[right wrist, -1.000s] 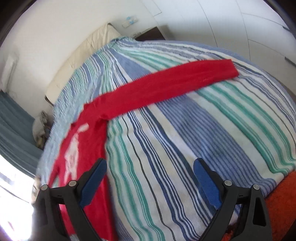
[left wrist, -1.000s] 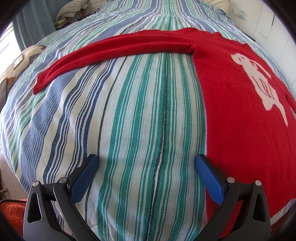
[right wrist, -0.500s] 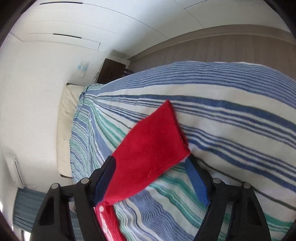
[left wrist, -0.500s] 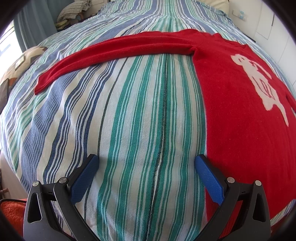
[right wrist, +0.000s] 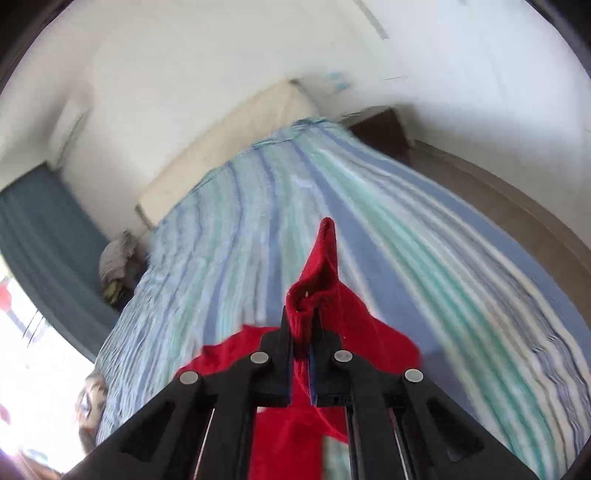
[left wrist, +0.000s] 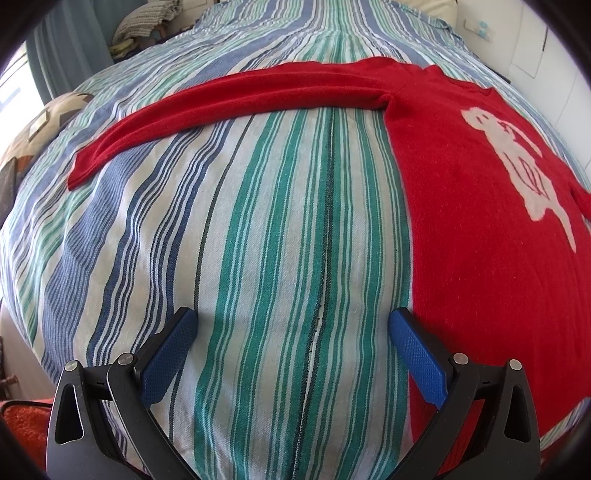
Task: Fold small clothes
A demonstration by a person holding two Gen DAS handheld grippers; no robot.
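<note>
A small red sweater with a white figure on its chest lies flat on the striped bedspread. One sleeve stretches out to the left. My left gripper is open and empty, low over the bedspread just left of the sweater's body. My right gripper is shut on the cuff of the other red sleeve and holds it lifted above the bed; the view is blurred.
The bed fills both views. A cream headboard and white wall stand at the far end. A folded pile lies at the bed's far left. An orange rug shows at the lower left.
My right gripper moved to the sleeve's end, shut on the cuff and lifted it off the bed. My left gripper has stayed open and nearly still.
</note>
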